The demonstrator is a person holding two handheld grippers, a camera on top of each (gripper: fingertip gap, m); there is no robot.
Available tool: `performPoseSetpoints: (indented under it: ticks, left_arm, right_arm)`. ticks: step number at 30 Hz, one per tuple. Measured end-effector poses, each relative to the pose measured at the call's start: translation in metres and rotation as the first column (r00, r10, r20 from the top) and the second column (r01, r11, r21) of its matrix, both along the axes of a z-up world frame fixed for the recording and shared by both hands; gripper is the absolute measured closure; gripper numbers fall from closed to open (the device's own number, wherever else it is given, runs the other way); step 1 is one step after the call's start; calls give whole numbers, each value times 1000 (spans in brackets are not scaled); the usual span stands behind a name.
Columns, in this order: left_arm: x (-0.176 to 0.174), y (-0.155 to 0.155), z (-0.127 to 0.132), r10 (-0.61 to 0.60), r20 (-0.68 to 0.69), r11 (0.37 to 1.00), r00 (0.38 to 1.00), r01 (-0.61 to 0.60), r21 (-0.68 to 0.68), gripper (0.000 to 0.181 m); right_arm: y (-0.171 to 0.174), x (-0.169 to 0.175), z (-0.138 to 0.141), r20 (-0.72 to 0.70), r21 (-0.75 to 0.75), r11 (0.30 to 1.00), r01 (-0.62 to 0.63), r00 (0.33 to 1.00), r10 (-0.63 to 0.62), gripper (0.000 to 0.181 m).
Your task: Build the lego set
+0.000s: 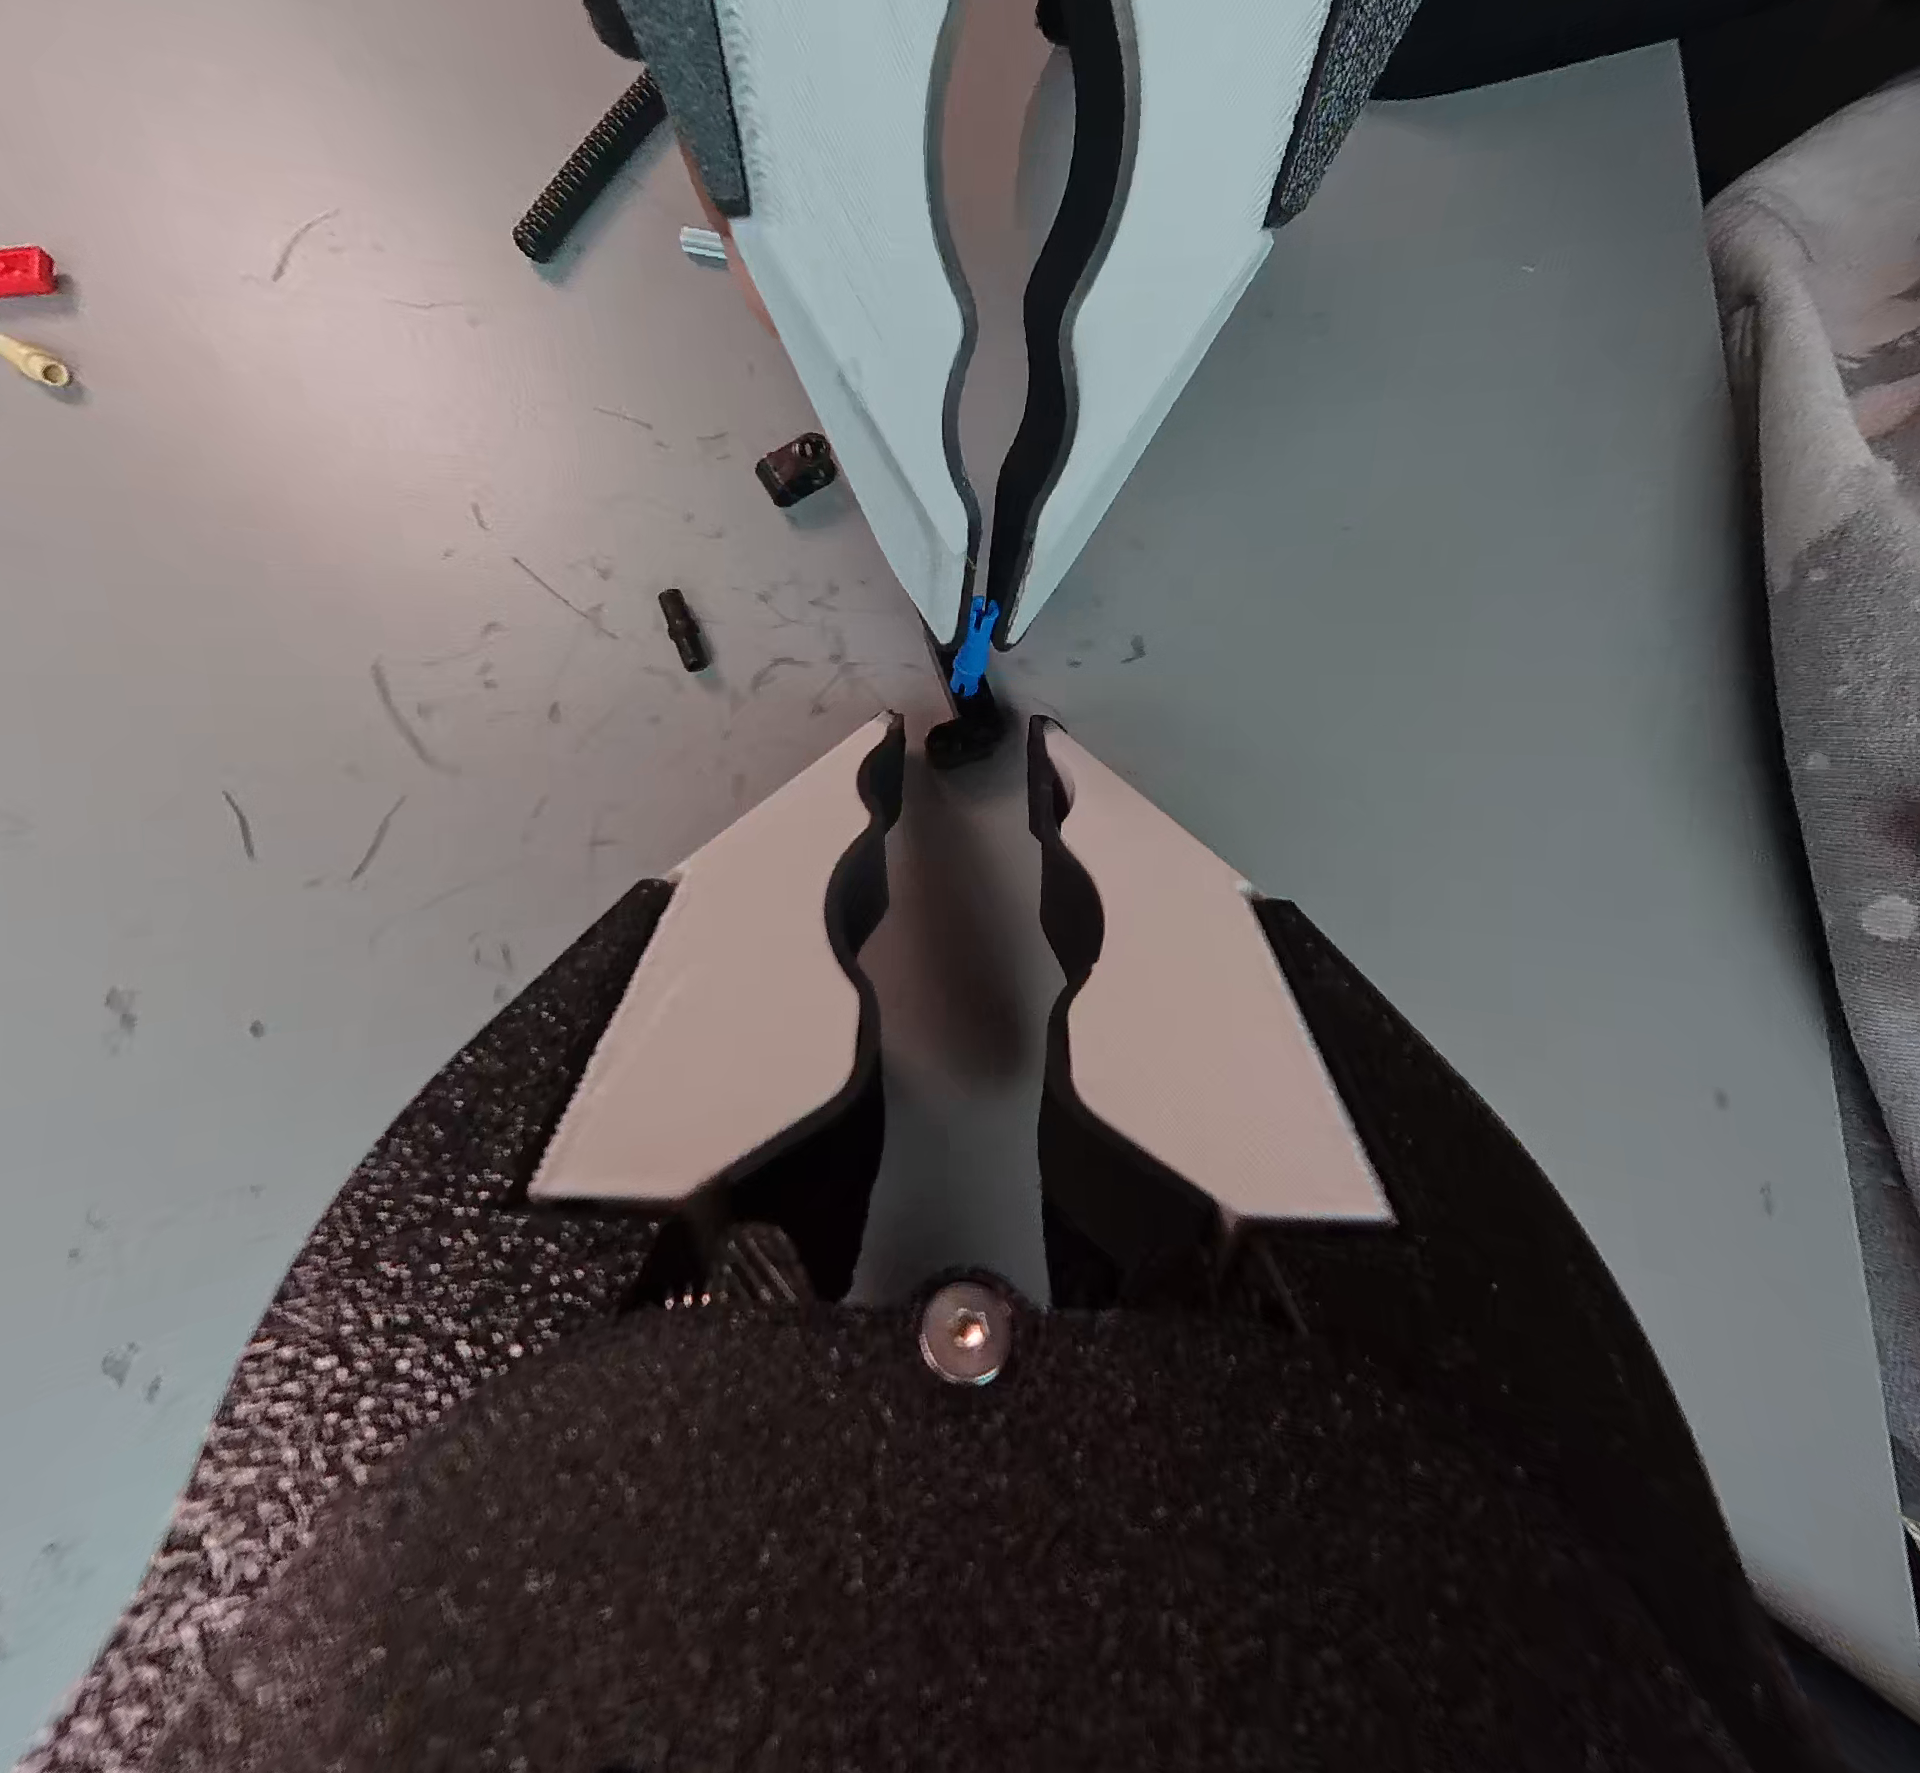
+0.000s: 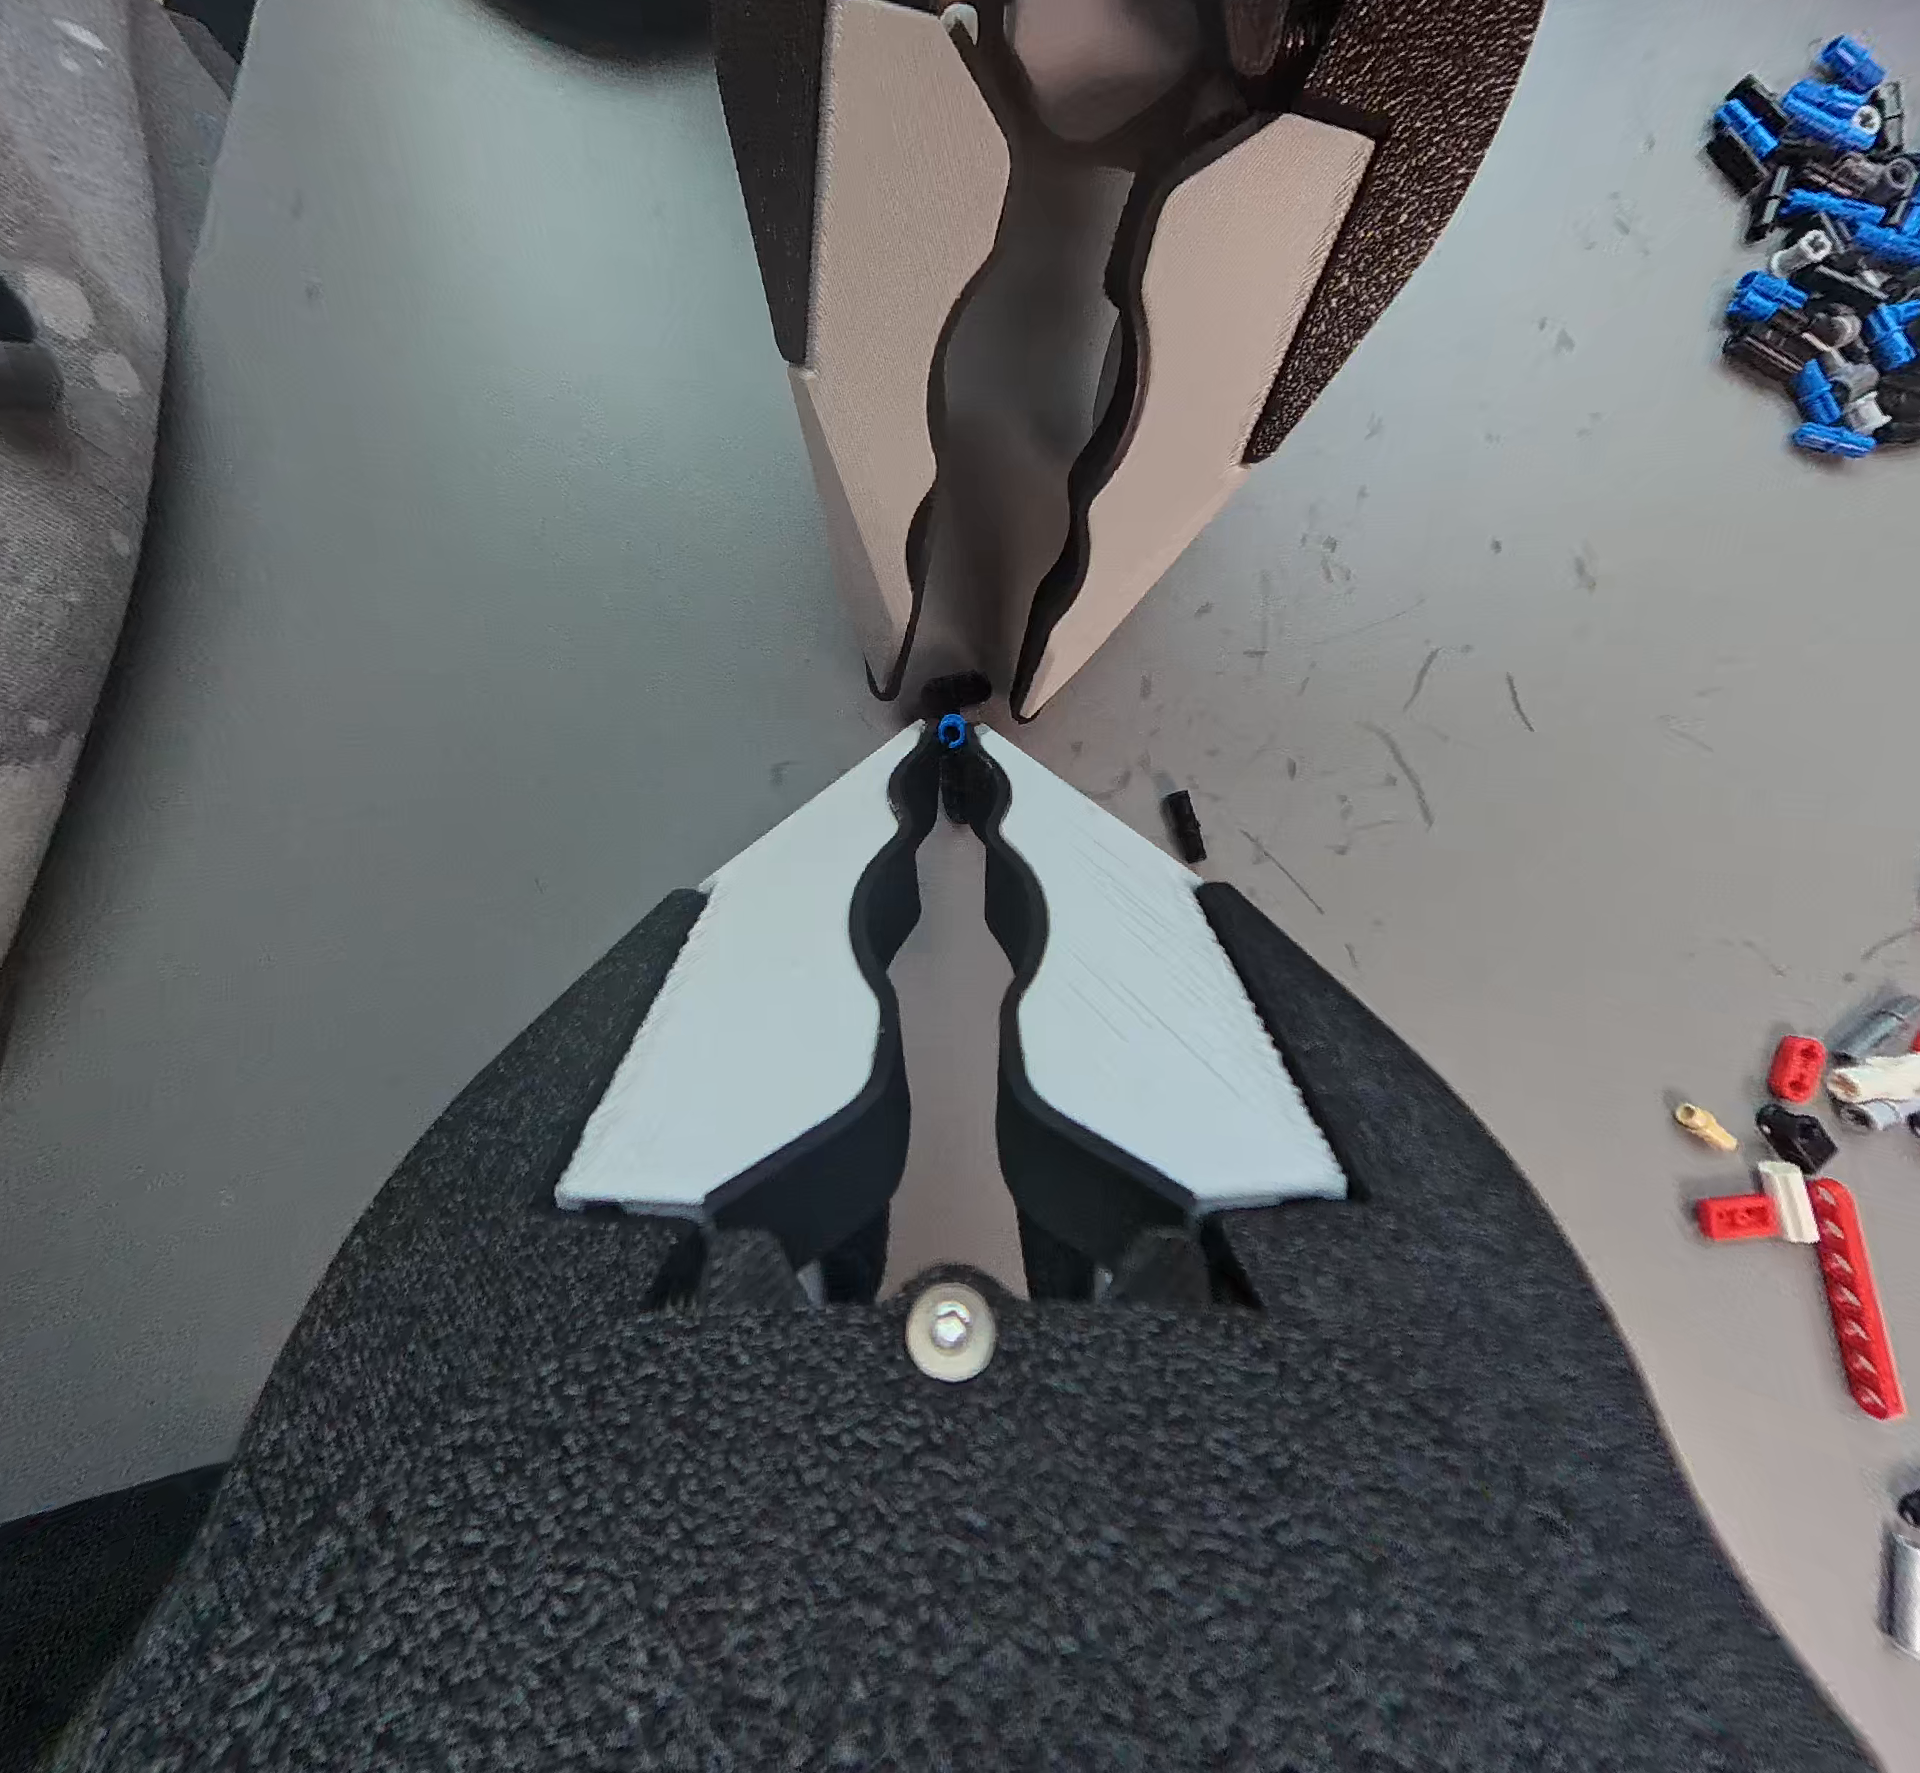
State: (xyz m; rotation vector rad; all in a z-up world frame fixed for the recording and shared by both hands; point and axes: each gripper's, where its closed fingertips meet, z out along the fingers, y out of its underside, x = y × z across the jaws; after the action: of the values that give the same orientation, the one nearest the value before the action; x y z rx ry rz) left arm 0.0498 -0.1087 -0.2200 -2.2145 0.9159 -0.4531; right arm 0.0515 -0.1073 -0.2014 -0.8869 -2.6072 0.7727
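My right gripper point(image 2: 951, 734), with pale blue fingers, is shut on a small blue pin point(image 2: 951, 733), seen end on at its tips. In the left wrist view the right gripper point(image 1: 977, 627) comes down from the top, the blue pin point(image 1: 974, 648) sticking out of its tips. The pin's lower end meets a small black connector point(image 1: 961, 738). My left gripper point(image 1: 964, 724), with beige fingers, is open; its tips stand on either side of that connector with a small gap on each side. In the right wrist view the left gripper point(image 2: 954, 700) reaches down from the top around the black connector point(image 2: 956, 686).
On the scratched grey table point(image 1: 416, 892) lie a black pin point(image 1: 683, 627), another black connector point(image 1: 795, 468), a black ribbed tube point(image 1: 587, 170), a red piece point(image 1: 21, 269) and a tan pin point(image 1: 36, 362). A pile of blue and black pins point(image 2: 1829, 258) and a red beam point(image 2: 1855, 1297) lie right. Grey fabric point(image 1: 1829, 580) lies beyond the table edge. Both grippers' tips are close together, under 4 cm apart.
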Motion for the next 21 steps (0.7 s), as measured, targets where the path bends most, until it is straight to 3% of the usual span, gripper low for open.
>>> performPoseSetpoints:
  ticks: [21]
  left_arm:
    - [1, 1, -4, -4, 23, 1000, 1000, 4, -10, 167]
  right_arm:
    - [0, -1, -5, 110, 179, 980, -85, 992, 66, 177]
